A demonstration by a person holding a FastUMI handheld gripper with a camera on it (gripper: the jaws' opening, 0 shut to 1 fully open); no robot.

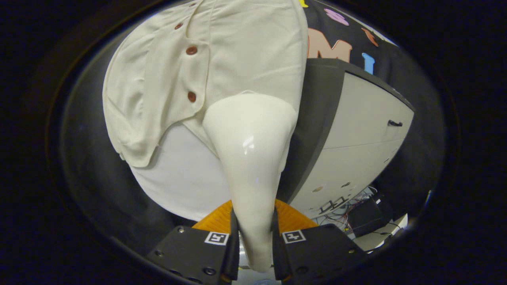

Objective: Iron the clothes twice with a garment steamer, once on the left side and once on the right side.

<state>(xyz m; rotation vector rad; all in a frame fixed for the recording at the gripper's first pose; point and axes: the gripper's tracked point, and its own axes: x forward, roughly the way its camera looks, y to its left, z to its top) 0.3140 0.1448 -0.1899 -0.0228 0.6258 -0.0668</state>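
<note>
Now clamped: gripper (253, 233) squeezing the steamer (249, 158) handle from both sides, head pressed against the cream shirt (237, 51) below its brown buttons (191, 50), beside a cabinet (364, 130).

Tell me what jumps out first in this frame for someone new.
The glossy white garment steamer dominates, clamped between the gripper fingers and widening ahead to its head, which sits against the hanging cream button-up shirt. Three brown round buttons run down the shirt's placket just beyond the head. To the steamer's right stands a grey cabinet with a dark frame.
</note>
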